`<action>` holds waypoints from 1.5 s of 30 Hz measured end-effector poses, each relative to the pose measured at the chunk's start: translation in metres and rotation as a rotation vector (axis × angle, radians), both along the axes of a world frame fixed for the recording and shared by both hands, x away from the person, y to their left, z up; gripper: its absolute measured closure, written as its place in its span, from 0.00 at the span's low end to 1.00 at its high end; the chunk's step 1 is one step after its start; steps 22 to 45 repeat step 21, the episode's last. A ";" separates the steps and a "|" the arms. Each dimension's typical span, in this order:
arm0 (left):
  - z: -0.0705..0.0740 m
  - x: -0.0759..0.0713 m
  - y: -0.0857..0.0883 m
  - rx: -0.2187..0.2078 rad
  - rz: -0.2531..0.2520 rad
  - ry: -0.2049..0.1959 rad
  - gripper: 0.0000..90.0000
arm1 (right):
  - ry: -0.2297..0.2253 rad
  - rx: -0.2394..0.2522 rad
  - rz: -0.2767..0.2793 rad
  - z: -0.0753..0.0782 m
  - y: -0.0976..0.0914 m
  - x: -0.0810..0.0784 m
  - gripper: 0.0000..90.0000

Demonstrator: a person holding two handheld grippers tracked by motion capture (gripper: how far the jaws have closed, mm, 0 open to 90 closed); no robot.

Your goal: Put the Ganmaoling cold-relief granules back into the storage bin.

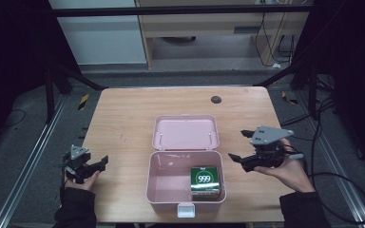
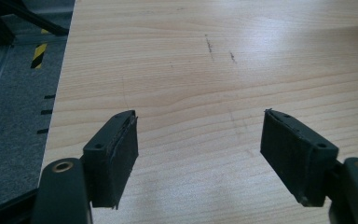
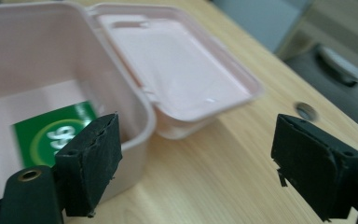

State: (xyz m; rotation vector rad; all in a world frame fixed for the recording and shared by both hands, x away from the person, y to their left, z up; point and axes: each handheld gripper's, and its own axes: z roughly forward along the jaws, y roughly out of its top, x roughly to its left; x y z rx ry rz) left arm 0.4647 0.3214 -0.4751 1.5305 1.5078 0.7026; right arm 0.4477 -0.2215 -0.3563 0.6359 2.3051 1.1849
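A carton point(image 1: 205, 180) lies inside the open box point(image 1: 164, 178), which sits mid-table point(image 1: 123, 118).

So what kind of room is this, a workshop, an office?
Probably a lab or recording setup rather than a home: a light wooden table boxed in by black metal frame bars and dark curtains, loose cables on the floor behind, and a person holding a black handheld gripper in each hand.
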 end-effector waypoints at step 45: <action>-0.005 0.004 0.001 0.014 -0.005 0.014 0.26 | -0.008 0.177 -0.676 -0.103 -0.068 0.013 0.08</action>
